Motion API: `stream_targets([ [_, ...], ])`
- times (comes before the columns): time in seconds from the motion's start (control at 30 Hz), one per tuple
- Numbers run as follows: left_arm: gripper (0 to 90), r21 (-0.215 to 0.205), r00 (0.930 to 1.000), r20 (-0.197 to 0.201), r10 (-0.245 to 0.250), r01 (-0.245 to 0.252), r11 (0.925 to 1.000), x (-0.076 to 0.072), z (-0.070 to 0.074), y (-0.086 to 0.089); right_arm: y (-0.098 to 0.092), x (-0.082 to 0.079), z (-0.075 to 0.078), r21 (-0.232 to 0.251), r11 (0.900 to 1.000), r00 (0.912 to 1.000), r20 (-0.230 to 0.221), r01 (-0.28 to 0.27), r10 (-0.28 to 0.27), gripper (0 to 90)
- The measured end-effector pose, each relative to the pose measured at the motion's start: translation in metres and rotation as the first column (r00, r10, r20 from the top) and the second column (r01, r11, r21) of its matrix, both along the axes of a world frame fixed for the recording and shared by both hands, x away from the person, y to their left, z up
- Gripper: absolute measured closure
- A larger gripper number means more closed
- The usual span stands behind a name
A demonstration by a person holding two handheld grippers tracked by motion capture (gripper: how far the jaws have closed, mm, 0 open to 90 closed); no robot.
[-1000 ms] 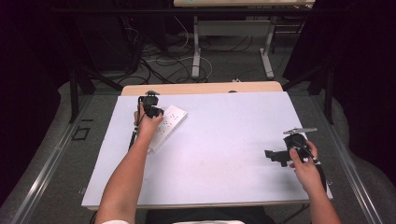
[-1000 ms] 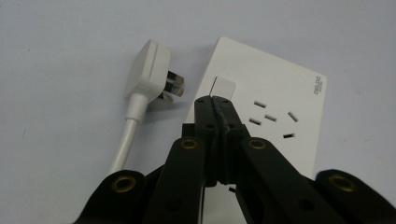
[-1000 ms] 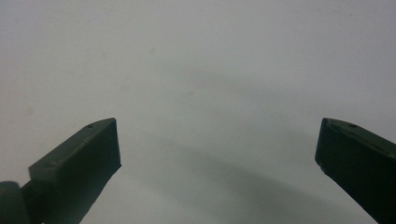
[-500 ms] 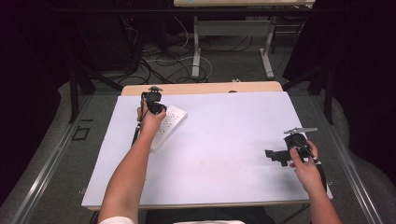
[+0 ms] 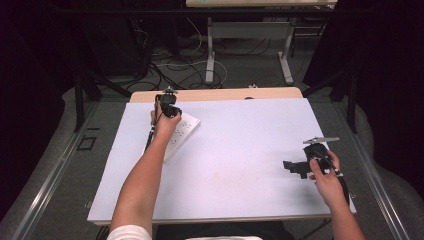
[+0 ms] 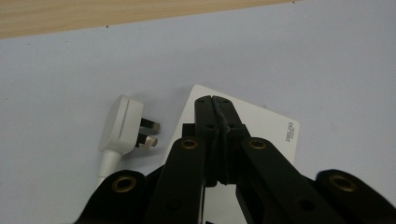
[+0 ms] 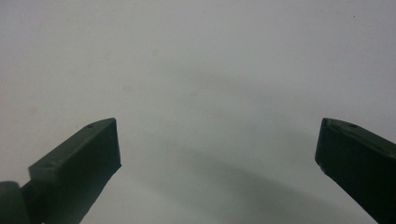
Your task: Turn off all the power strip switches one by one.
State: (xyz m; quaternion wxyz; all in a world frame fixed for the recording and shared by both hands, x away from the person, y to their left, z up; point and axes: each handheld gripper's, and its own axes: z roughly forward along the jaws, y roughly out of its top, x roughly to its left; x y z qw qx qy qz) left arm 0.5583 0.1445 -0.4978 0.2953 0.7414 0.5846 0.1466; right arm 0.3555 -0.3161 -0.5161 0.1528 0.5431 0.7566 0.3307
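While the left gripper (image 6: 215, 100) was hanging over the far-left part of the table, its jaws were pinched completely together with nothing between them, tips right above the near corner of the white power strip (image 6: 261, 128). The strip lay flat on the pale blue table cover (image 5: 240, 150), and its white three-pin plug (image 6: 125, 125) sat loose just beside it, prongs pointing toward the strip, not pushed into any socket that I could see. So my read is the job was barely started: nothing picked up, and the plug not gripped at all. Pretty much everything was left to do, starting with opening those jaws and actually grabbing the plug or the strip. Meanwhile the right gripper (image 5: 300, 167) was parked way over at the near-right edge, well apart from all of it, jaws spread wide over bare cover and holding nothing.
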Motion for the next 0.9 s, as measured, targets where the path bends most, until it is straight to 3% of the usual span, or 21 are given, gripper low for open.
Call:
stream_targets([
  [0.33, 90.0, 0.002, 1.0, 0.006, 0.007, -0.007, 1.0, 0.008, 0.002, -0.003, -0.001, 0.0, -0.001, 0.003, 1.0, 1.0, -0.005, 0.0, 0.0, 0.0],
  [0.9, 90.0, 0.021, 0.9989, -0.039, 0.025, -0.024, 0.9995, 0.01, -0.009, 0.001, -0.002, 0.0, -0.001, -0.003, 1.0, 1.0, -0.003, -0.004, 0.004, 0.0],
])
